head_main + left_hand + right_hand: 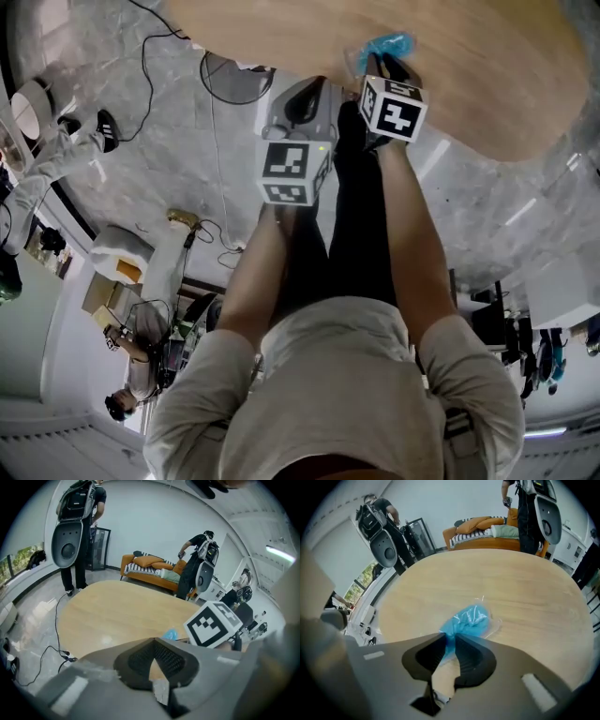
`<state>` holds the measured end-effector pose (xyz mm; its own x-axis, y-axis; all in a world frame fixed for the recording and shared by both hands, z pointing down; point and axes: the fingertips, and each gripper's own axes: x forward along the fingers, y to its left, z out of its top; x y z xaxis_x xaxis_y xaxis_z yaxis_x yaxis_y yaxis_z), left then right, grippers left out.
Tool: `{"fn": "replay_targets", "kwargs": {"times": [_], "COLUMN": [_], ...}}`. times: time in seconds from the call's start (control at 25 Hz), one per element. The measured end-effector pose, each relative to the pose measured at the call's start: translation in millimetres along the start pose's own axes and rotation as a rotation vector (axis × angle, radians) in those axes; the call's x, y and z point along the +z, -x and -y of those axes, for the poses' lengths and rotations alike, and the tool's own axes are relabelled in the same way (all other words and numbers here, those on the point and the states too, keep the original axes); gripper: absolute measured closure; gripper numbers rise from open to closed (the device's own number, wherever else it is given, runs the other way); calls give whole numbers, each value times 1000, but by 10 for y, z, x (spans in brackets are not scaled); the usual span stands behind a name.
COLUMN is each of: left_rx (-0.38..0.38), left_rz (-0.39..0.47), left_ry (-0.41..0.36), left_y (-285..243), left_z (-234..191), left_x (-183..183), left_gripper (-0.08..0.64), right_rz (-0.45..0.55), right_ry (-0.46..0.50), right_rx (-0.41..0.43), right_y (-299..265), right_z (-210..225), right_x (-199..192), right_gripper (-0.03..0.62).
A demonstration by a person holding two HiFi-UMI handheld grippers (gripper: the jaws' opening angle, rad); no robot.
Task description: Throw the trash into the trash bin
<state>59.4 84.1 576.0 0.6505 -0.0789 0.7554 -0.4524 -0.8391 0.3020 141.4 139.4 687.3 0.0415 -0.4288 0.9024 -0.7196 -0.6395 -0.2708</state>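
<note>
R gripper [449, 639] is on the trash: a blue wrapper [471, 620] lying on the wood table [525, 588], near the edge closest to the person. The jaws are clamped on the wrapper's near tail, with blue film filling the gap and both pads looking pressed on it. It points steeply down, which makes sense for pinching a thin tail off a flat top w/o scraping the wood. The rest of the wrapper sits on the table, so I'd call it gripped but not yet lifted.

L gripper [153, 640] has its tips together w/ nothing between them, only bare table showing through the gap lower down. It hangs at the table edge just beside the R one, out of the way. My guess is it's idle, since this is a one-hand pick.

Hard to see:
- Trash bin isn't in any view, so the carry direction is unknown.
- In the head view the R marker cube [394, 105] covers most of the jaws, and only a bit of blue pokes out past it.
- The wrapper's near end is behind the jaws, so I can't tell how deep the bite is.
- There's some clear film around the blue part. Can't tell if it's the same piece or what's inside.
- The bottom of the L gripper view is mostly its own grey body.

Risk: w/ a thin tail grip the film may slip on the lift.
</note>
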Motion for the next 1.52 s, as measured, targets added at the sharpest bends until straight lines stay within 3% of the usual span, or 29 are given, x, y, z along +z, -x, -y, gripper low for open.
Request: {"fn": "replay_targets", "kwargs": {"times": [0.12,0.36,0.52,0.72,0.96,1.52], "left_rx": [9,15,17,47,116,251], "left_rz": [4,20,44,84,119,202], "left_ry": [18,80,96,109,177,352], "left_y": [94,184,236,397,711,1403], "left_z": [-42,-194,-297,-549,-959,-1697], "left_x": [-39,-93,-69,-55,-202,-681], "left_gripper": [541,541,541,541,541,541], "right_rz": [-8,30,91,148,182,152], "right_ry": [36,104,121,166,263,487], "right_rx": [-32,-31,27,71,145,303], "right_y": [-26,135,271,425,554,563], "right_z": [40,-92,-318,-713,-1311,-2572], "right_x": [-24,95,201,294,288,-50], "right_gripper": [562,577,577,577,577,577]}}
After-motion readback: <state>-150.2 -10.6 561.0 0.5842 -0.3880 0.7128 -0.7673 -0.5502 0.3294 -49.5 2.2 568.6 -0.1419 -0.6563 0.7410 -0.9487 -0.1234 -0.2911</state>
